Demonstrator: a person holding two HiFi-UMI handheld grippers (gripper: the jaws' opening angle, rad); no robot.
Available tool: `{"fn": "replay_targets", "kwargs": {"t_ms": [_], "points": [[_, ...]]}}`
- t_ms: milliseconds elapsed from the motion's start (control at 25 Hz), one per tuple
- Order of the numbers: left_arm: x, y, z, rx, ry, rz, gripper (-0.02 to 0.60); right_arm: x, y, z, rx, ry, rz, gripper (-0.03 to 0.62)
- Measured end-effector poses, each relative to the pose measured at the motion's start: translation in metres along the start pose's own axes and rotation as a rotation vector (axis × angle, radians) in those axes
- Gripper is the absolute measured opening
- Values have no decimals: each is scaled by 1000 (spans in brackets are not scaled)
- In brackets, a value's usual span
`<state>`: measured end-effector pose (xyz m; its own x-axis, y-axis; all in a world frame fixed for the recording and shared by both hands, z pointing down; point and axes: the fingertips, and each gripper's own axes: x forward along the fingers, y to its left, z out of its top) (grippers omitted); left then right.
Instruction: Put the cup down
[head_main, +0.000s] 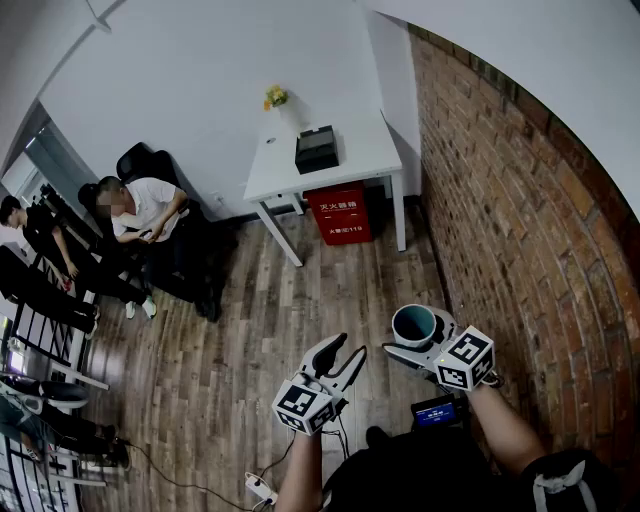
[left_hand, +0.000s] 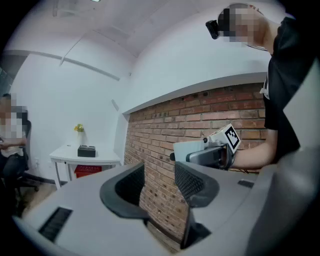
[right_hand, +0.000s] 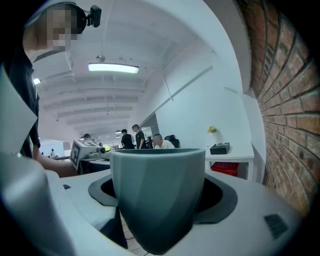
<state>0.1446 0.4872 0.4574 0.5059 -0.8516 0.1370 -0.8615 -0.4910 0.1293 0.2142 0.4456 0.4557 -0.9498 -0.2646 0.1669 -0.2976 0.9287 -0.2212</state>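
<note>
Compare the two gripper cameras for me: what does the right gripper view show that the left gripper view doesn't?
Only the right gripper view: the teal cup clamped between its jaws, a ceiling light, and people standing far back. Only the left gripper view: the left hand-held gripper, jaws apart and empty, with the right hand-held gripper seen from the side. Both: the white table with a black box, and the brick wall.

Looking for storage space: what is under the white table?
A red box stands under the white table; the tabletop covers whatever lies behind it.
</note>
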Motion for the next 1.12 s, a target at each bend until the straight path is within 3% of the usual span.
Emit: {"fn": "replay_targets", "kwargs": {"t_ms": [1120], "points": [[-1, 1, -3, -11, 12, 2, 195, 0, 3, 3, 38, -7, 37, 405]]}}
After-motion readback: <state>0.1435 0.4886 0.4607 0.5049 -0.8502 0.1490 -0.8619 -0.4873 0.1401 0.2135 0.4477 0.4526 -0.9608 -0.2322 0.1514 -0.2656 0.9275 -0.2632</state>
